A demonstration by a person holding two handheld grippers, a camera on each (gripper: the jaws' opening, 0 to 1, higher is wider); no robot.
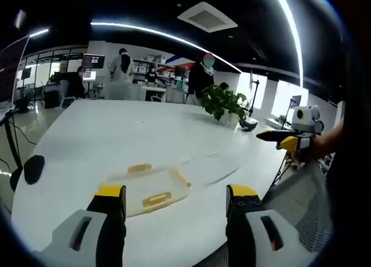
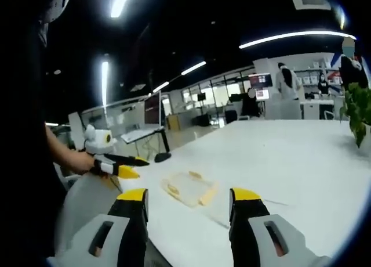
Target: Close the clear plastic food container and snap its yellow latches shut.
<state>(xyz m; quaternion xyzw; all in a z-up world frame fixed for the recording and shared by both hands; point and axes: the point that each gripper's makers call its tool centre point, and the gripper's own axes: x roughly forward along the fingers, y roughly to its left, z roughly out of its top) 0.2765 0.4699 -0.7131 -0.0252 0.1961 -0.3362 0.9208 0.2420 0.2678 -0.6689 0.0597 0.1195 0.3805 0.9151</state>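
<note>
Both grippers hang above the near edge of the white desk (image 1: 116,133) with nothing in them. In the left gripper view my left gripper (image 1: 175,198) has its yellow-tipped jaws spread wide, and the clear food container (image 1: 148,188) lies flat on the desk just past them, toward eleven o'clock from the gap. In the right gripper view my right gripper (image 2: 189,202) is spread just as wide, with the container (image 2: 188,188) straight ahead at twelve o'clock, near the desk edge.

I judge the step in hand to be the approach; neither gripper touches the container. It looks low and flat, so the lid seems to sit on it already, though I cannot tell whether it is seated all round. The yellow latches (image 1: 156,199) stand out on at least three sides, and I cannot say which are snapped.

To do this well, I want to come down with one gripper on the lid to pin it, since so light a box will likely slide on the smooth desk. With the other I should press each latch in turn, pushing toward the container wall, not downward only. I should start with the latch nearest me, then the opposite one, so the lid seats evenly. A potted plant (image 1: 223,101) stands well apart at the far side and poses no trouble.
</note>
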